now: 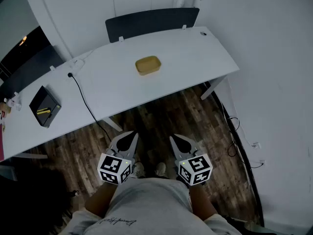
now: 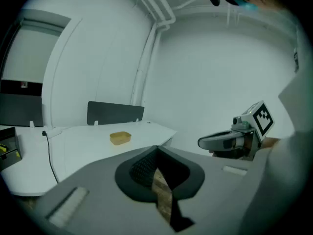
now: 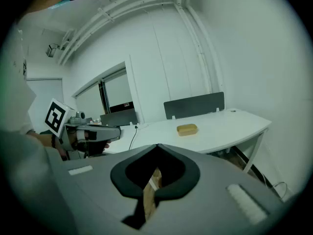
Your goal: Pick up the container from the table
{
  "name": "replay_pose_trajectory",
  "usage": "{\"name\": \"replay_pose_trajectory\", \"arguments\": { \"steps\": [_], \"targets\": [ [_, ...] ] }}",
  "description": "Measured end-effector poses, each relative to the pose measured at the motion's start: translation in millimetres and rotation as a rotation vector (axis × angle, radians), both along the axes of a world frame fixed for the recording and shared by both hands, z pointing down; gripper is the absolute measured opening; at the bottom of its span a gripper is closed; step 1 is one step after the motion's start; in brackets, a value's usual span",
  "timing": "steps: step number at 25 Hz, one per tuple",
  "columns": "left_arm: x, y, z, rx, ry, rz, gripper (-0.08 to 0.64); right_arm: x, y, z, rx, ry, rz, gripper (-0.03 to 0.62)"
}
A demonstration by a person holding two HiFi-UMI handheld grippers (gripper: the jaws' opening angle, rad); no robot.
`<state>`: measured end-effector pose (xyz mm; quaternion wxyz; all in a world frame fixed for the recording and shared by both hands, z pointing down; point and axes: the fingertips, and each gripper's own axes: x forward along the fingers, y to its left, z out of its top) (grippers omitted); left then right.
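Two tools, left tool (image 1: 131, 136) and right tool (image 1: 176, 141), jaws pressed together and gripping nothing, are hovering side by side over the wooden floor (image 1: 161, 114), short of the tabletop (image 1: 195, 58). One yellow container (image 1: 147, 65) is sitting mid-tabletop, well apart from both tools. One black box (image 1: 45, 106) is lying at the left end, with a black cable (image 1: 85, 102) trailing beside it.

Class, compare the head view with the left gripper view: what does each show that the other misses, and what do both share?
Only the head view: the person's shoes and the cables on the floor. Only the left gripper view: the overhead pipes. Both: the yellow container on the white table, the black cable and the shut right gripper.
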<state>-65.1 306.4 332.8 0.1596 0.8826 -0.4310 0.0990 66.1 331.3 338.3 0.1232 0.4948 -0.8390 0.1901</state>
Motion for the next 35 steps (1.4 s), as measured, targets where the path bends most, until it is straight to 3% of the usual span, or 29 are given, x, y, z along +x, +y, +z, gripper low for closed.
{"name": "replay_pose_trajectory", "arguments": {
  "steps": [20, 35],
  "targets": [
    [5.6, 5.6, -1.9, -0.005, 0.005, 0.026, 0.0, -3.8, 4.0, -4.7, 0.003, -0.017, 0.008, 0.015],
    [-47.2, -0.3, -0.3, 0.02, -0.015, 0.068, 0.0, -63.8, -5.0, -8.0, 0.023, 0.005, -0.009, 0.015]
  ]
}}
